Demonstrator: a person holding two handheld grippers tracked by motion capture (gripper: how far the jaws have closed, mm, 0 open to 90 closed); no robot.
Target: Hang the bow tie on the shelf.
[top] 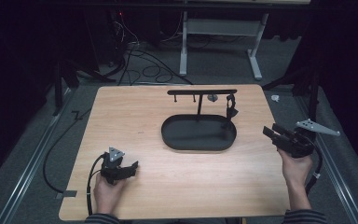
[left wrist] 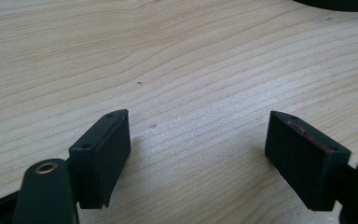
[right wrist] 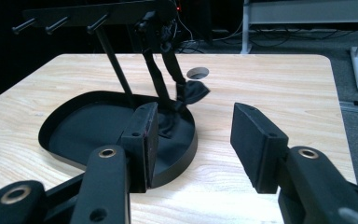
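Item: black strap (top: 231, 110), hanging from the right end of the rack (top: 202, 92) over the oval black tray (top: 198, 133); its lower end rests at the tray's rim.

Right gripper (top: 271, 132): we note its jaws apart and empty, held off the table's (top: 177, 177) right edge, pointed toward the strap (right wrist: 160, 79).

Left gripper (top: 131, 166): we log it low over the near left of the table, jaws apart over bare wood.

Left hand (top: 106, 189) low, near bottom edge of high view, wrapped around left gripper (top: 133, 166); jaws wide apart, nothing between, pointing right. Right hand (top: 296, 167) at right side, right gripper (top: 269, 133) raised, jaws apart, empty, aimed left.
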